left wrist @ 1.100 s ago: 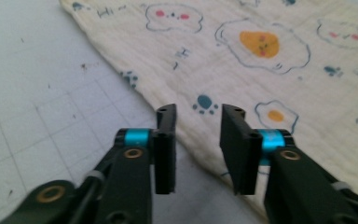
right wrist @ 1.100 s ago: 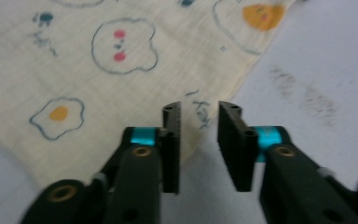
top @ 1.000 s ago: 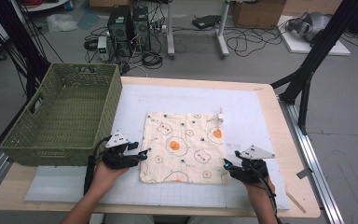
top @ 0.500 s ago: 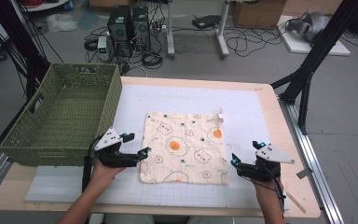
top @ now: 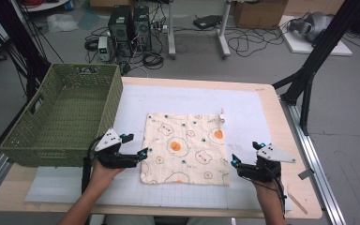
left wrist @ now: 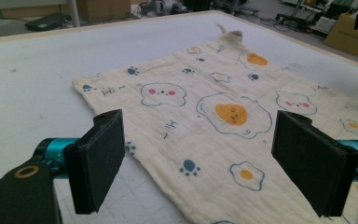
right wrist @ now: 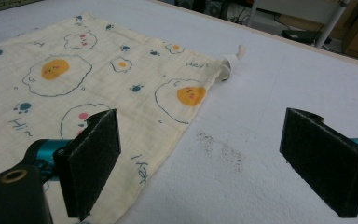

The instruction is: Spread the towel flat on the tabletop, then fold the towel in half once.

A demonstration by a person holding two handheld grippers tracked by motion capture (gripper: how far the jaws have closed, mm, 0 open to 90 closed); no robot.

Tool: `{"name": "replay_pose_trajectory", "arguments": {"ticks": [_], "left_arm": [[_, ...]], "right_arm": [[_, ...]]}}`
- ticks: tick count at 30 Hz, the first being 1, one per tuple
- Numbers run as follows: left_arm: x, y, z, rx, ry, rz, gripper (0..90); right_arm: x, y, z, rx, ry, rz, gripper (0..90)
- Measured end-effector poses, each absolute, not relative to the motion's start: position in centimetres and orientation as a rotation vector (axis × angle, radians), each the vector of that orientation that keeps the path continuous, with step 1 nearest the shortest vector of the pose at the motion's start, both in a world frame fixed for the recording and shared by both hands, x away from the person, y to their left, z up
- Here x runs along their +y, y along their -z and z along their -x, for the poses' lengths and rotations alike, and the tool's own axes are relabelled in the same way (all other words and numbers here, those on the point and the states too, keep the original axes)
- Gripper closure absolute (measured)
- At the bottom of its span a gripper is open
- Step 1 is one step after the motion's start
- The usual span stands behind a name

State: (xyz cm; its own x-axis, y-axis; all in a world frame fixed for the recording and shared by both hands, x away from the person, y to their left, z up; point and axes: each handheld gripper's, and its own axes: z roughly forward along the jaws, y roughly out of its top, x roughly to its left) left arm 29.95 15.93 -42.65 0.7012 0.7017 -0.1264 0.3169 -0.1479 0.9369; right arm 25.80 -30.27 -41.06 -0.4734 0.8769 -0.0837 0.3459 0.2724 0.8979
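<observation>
**Both grippers let go, cloth flat on the mat**

At the far left the green basket stands on the table's left side, nothing visible in it, well apart from the work

My left gripper hovers just off the cloth's near-left edge. Its jaws have just been opening and now stand wide; in the left gripper view the two black pads frame the cloth's edge with nothing pinched between them. A second ago this gripper sat tighter against the cloth's left border, jaws narrower; now it has released and sits a touch back from the hem

The cloth lies spread out in the middle of the white mat, egg and paw prints up, its little loop tag at the far-right corner. It looks flat, with no fold in it and only a slight wave along the near edge

My right gripper is just beside the cloth's near-right corner. Its jaws too have just been opening and now gape, empty; in the right gripper view the left pad hangs over the cloth's edge and the right pad is over bare mat. Compared with a second ago it has eased off the corner

What I take from this: the spreading step looks done, since both corners are dropped and the cloth stays flat. I judge the next move to be a fresh grasp on two corners, for folding or for lifting toward the basket
</observation>
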Motion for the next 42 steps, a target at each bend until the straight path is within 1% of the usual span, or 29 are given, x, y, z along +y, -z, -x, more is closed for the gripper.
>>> {"name": "replay_pose_trajectory", "arguments": {"ticks": [13, 18, 23, 29, 31, 32, 36, 38, 42], "left_arm": [[15.7, 42.8, -30.5, 0.848, -0.392, -1.736, 17.7], [15.6, 42.7, -30.7, 0.861, -0.380, -1.760, 17.8], [15.4, 42.0, -32.0, 0.904, -0.368, -1.723, 17.8], [14.9, 41.1, -34.1, 0.943, -0.385, -1.715, 18.1], [14.7, 40.6, -34.7, 0.946, -0.381, -1.707, 18.8], [14.5, 40.4, -35.1, 0.949, -0.391, -1.711, 20.4], [14.0, 39.9, -36.4, 0.964, -0.418, -1.721, 21.4], [13.8, 39.9, -37.1, 0.975, -0.416, -1.719, 24.2], [13.2, 40.1, -38.6, 1.007, -0.425, -1.742, 24.6]], "right_arm": [[-30.3, 41.3, -25.9, 1.964, -1.157, -1.114, 11.7], [-30.3, 41.4, -26.2, 1.973, -1.170, -1.119, 11.6], [-30.4, 41.5, -26.0, 1.990, -1.167, -1.117, 11.6], [-30.4, 41.5, -26.2, 1.994, -1.181, -1.116, 11.6], [-30.4, 41.4, -26.2, 1.996, -1.180, -1.117, 11.6], [-30.4, 41.4, -26.2, 1.996, -1.187, -1.118, 11.6], [-30.5, 41.4, -26.3, 1.995, -1.187, -1.116, 11.6], [-30.4, 41.4, -26.3, 2.003, -1.194, -1.117, 11.7], [-30.4, 41.5, -26.4, 2.008, -1.196, -1.116, 11.7]]}}
